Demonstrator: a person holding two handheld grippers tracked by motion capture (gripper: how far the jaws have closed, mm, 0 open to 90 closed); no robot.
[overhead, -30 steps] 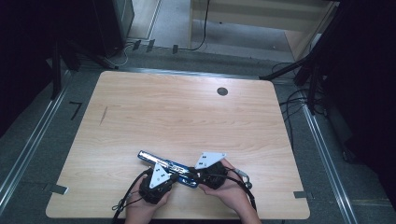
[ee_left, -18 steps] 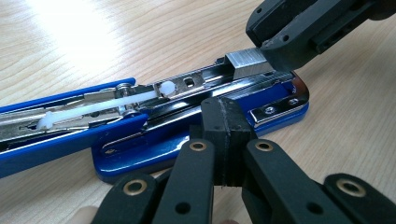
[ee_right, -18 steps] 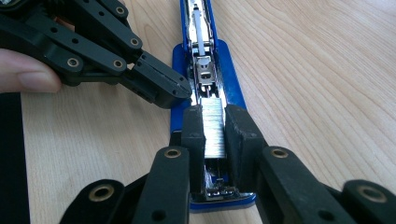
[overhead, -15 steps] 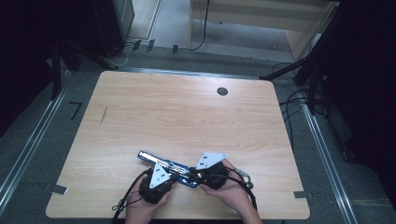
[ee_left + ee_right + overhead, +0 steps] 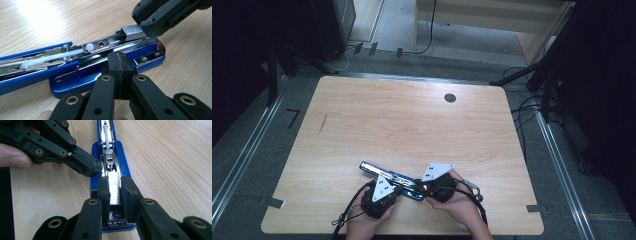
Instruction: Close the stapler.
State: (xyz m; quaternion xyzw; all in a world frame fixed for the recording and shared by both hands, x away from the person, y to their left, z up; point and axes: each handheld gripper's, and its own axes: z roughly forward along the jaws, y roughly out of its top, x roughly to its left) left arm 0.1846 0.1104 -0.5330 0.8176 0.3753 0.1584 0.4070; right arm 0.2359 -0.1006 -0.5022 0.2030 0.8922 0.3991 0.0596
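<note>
Wooden worktop (image 5: 412,130), near edge: 1 blue stapler (image 5: 393,180), hinged open flat, magazine channel exposed. My left gripper (image 5: 121,65), jaws pressed together, tips resting against the stapler's base plate beside the channel. My right gripper (image 5: 115,187) pinching 1 strip of staples (image 5: 115,189), set over the channel at the stapler's front end. 1 dark round grommet (image 5: 450,98) well beyond the stapler.
</note>
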